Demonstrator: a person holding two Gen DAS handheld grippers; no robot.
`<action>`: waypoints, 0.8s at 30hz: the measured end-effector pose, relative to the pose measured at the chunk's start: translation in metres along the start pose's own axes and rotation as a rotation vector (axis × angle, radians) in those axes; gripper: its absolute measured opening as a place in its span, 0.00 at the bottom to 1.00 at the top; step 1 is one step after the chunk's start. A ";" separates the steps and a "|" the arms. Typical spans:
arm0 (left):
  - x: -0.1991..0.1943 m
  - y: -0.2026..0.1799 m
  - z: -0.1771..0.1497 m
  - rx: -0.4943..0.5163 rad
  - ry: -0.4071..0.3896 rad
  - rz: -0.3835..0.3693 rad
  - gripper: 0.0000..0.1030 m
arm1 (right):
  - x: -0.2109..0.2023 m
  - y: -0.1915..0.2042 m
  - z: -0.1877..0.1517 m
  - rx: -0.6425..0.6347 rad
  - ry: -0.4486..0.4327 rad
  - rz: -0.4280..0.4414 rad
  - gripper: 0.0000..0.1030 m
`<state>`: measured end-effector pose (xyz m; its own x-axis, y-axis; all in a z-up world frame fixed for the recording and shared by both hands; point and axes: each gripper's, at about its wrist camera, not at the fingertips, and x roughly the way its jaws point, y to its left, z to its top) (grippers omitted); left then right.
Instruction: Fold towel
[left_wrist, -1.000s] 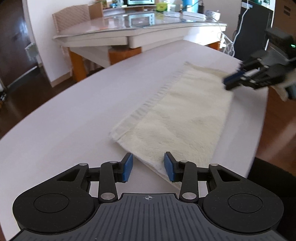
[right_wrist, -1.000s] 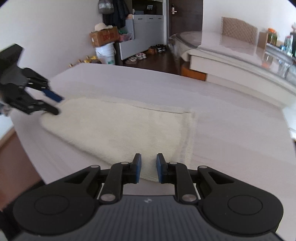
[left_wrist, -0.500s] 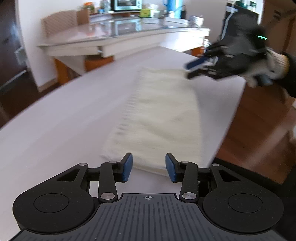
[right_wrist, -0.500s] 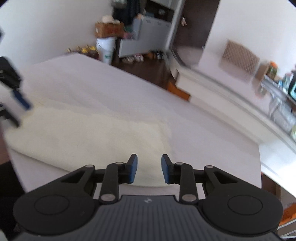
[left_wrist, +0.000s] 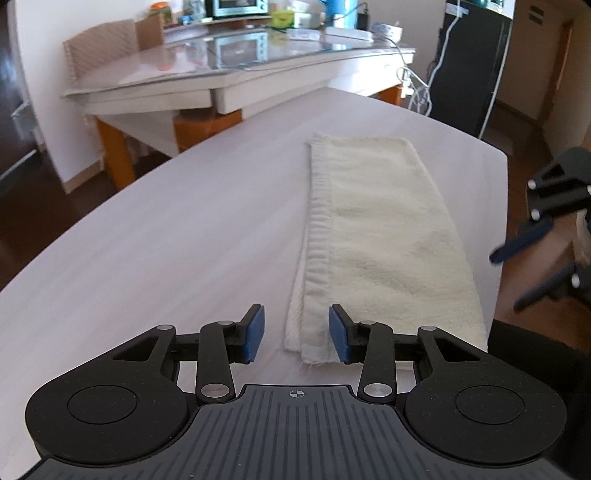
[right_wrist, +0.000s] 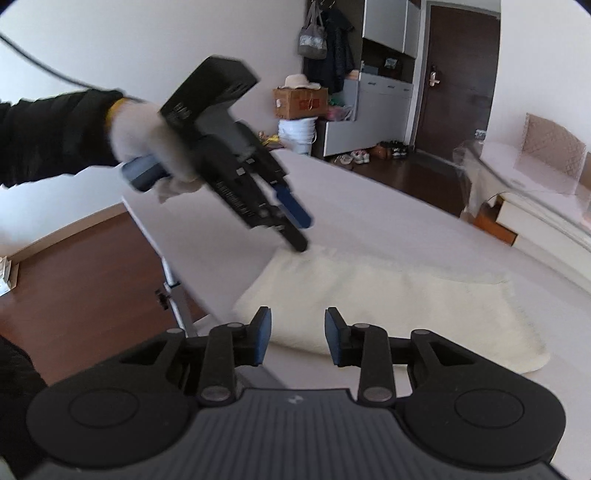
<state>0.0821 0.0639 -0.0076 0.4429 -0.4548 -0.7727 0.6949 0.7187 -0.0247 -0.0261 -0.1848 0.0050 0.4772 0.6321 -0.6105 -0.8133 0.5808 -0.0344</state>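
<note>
Left wrist view shows your left gripper (left_wrist: 293, 334) poised low over the near short end of the cream towel (left_wrist: 373, 236), its blue pads parted to a middling gap with nothing pinched; the towel's hemmed corner lies on the white table (left_wrist: 166, 236) just ahead of the right-hand pad, under it rather than between the two. The towel is already a long narrow strip, doubled lengthwise, with the hemmed edges stacked along its left side and the fold on the side near the table edge. It runs straight away from you toward the far side. At the right rim of this view your right gripper (left_wrist: 524, 275) is blurred, off the towel and past the table edge. The right wrist view agrees: your right gripper (right_wrist: 295, 338) hangs over the towel's long folded side near the table edge, jaws opening and empty, while your gloved left hand (right_wrist: 147, 140) aims its tool down at the towel's end. So the lengthwise fold looks done, and I judge you are between folds, setting up to halve the strip end to end. For that you need both corners of one short end: settle the left pads around the hemmed corner, bring the right gripper to the matching corner on the folded side, close on all layers, then lift and carry that end over to meet the other.
</note>
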 end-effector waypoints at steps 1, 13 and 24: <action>0.003 0.000 0.000 0.005 0.005 -0.005 0.40 | 0.000 0.002 0.000 0.002 0.001 0.004 0.35; -0.007 -0.012 -0.015 -0.199 0.040 -0.043 0.24 | 0.002 0.029 -0.005 -0.141 0.035 -0.026 0.43; -0.014 -0.015 -0.022 -0.317 0.051 -0.087 0.24 | 0.019 0.079 -0.036 -0.583 0.045 -0.221 0.45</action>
<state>0.0531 0.0708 -0.0106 0.3554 -0.5004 -0.7895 0.5142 0.8100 -0.2820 -0.0928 -0.1454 -0.0383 0.6511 0.4990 -0.5719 -0.7506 0.3118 -0.5826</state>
